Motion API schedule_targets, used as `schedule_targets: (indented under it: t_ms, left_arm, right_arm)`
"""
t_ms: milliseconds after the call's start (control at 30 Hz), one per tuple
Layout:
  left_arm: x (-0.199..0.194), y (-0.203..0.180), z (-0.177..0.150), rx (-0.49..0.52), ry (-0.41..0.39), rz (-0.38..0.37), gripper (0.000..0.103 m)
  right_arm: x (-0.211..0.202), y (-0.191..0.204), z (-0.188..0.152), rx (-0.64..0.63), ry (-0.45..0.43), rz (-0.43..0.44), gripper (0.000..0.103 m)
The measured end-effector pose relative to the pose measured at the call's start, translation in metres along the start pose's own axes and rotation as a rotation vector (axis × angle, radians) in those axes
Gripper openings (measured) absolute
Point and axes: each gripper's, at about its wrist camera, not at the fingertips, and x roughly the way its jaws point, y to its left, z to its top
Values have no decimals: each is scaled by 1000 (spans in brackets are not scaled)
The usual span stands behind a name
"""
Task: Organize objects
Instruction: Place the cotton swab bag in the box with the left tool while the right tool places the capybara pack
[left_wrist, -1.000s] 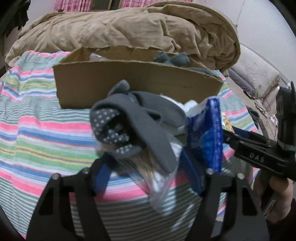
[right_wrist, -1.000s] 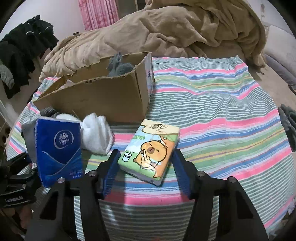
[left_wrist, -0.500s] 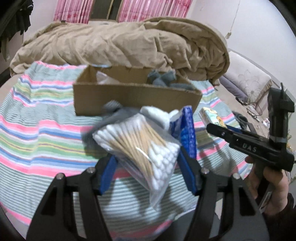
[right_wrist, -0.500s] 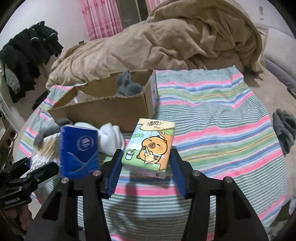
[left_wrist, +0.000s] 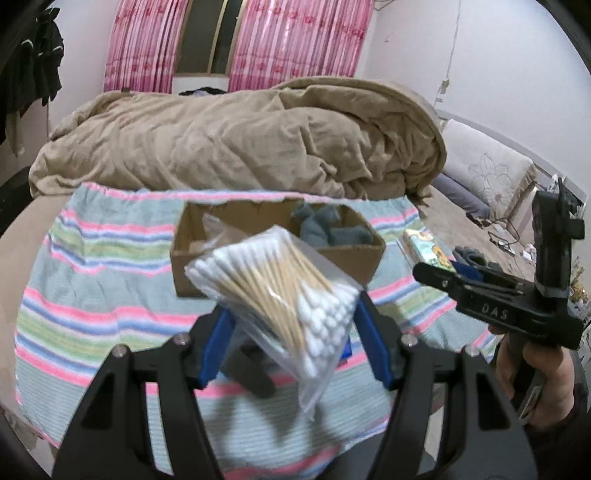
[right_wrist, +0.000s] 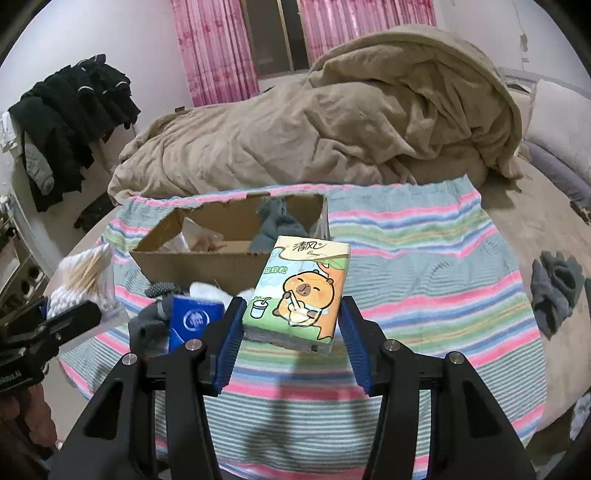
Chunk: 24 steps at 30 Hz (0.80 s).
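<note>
"DAS" in raised letters on the side of the black right hand-held gripper (left_wrist: 491, 295), seen from the left wrist view. Green-and-orange cartoon tissue pack (right_wrist: 301, 291) has "清风" printed at the top with a small script line under it that's too small to read, plus "放轻松" in green on its left side. Blue tissue pack (right_wrist: 194, 321) has a round white logo, text unreadable. White lettering on the black left hand-held gripper (right_wrist: 40, 332) body is cut off and blurred.

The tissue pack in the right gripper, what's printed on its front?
A cartoon orange capybara on a green and pale blue background, on the tissue pack; clearest in the right wrist view.
</note>
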Motion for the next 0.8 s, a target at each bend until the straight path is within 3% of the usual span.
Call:
schedule_targets:
  t_ms: [333,800]
  left_arm:
    - [34,10,39,33,-27,9,65]
    - [118,38,43,17,69,6,65]
  right_arm:
    - [20,0,35,-30,-35,-20,54]
    - [103,-1,56,-55,28,-21,52]
